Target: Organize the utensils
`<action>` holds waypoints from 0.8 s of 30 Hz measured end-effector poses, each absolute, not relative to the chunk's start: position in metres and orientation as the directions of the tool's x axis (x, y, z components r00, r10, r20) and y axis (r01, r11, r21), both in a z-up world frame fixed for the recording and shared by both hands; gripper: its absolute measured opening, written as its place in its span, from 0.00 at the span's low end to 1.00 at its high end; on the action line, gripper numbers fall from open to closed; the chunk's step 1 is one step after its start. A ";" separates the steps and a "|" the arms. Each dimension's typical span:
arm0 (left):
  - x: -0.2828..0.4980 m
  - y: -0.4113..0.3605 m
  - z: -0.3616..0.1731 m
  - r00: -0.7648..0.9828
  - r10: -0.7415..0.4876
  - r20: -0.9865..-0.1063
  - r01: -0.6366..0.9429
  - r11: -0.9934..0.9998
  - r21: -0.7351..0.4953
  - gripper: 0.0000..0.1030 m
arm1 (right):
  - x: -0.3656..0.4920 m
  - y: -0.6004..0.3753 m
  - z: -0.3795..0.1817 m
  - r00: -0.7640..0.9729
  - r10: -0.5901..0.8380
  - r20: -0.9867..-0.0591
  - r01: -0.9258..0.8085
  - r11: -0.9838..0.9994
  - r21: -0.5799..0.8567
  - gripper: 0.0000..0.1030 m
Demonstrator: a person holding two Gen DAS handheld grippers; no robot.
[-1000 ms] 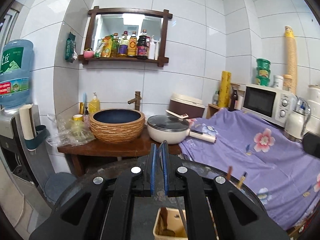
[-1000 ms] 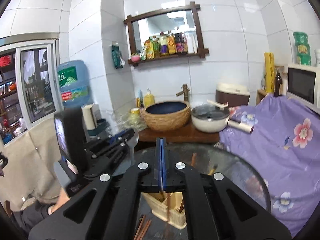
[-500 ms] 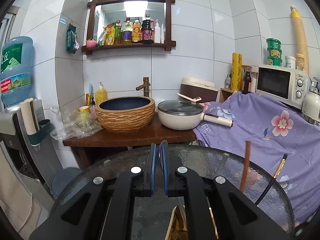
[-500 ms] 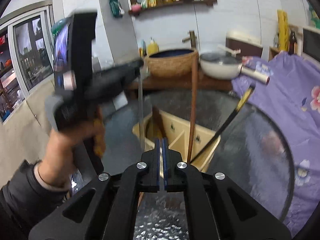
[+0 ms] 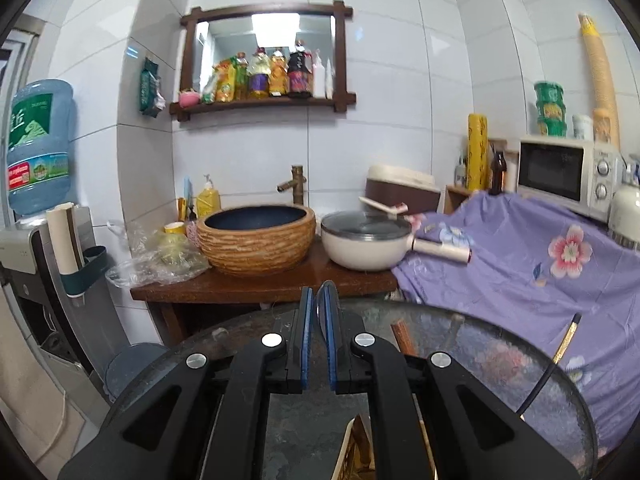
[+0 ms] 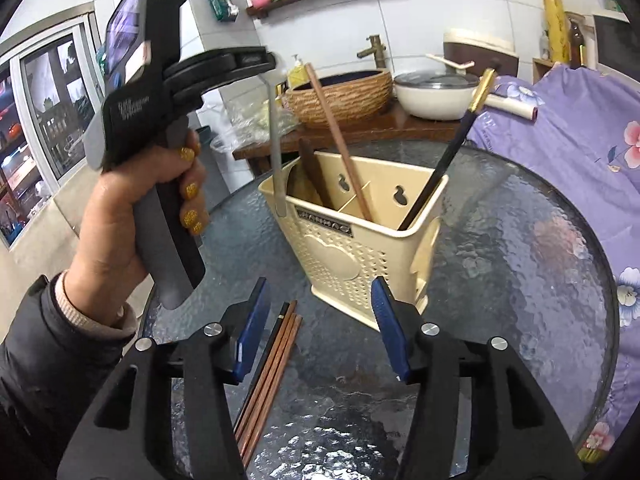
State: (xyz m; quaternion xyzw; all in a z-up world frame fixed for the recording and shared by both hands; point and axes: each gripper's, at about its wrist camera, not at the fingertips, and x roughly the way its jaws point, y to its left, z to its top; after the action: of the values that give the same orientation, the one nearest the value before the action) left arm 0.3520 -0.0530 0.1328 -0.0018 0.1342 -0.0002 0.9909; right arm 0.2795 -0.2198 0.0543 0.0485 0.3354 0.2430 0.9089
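A cream utensil holder (image 6: pixel 360 240) stands on the round glass table (image 6: pixel 520 248). In it lean a brown chopstick (image 6: pixel 336 132), a black gold-tipped chopstick (image 6: pixel 460 140) and a dark wooden utensil (image 6: pixel 312 176). My left gripper (image 6: pixel 269 65), held by a hand, is shut on a metal spoon (image 6: pixel 276 140), whose handle hangs down to the holder's left corner. In the left wrist view the left gripper (image 5: pixel 318 300) pinches the spoon's thin bowl. My right gripper (image 6: pixel 320 300) hangs low over the table with its jaws opening and nothing between them. Several loose chopsticks (image 6: pixel 272 360) lie beside its left finger.
Behind the table a wooden counter carries a woven basin (image 5: pixel 256 240), a lidded white pan (image 5: pixel 364 244) and plastic bags (image 5: pixel 160 260). A purple flowered cloth (image 5: pixel 540 272) covers the right side, with a microwave (image 5: pixel 568 176) behind it. A water dispenser (image 5: pixel 36 208) stands at the left.
The right gripper has dropped towards the table and tipped downward, and its jaws have gone from shut to open. The left gripper has sunk a little with the spoon.
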 end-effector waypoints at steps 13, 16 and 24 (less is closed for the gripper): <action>0.361 -0.067 0.133 0.977 0.070 -0.199 -0.057 0.996 0.070 0.06 | 0.263 -0.219 0.048 0.650 0.497 -0.575 -0.440 0.863 0.247 0.57; 0.360 -0.064 0.124 0.968 0.032 -0.251 -0.017 0.998 0.062 0.06 | 0.263 -0.220 0.041 0.654 0.485 -0.581 -0.432 0.869 0.240 0.59; 0.353 -0.070 0.112 0.947 -0.010 -0.321 0.055 0.990 0.131 0.58 | 0.263 -0.227 0.029 0.642 0.495 -0.586 -0.401 0.868 0.294 0.61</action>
State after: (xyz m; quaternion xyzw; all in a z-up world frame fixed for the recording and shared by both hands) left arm 0.3530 -0.0702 0.1117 0.0693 0.1619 -0.0167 0.9842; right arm 0.2631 -0.2270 0.0295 0.0684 0.3430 0.2481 0.9034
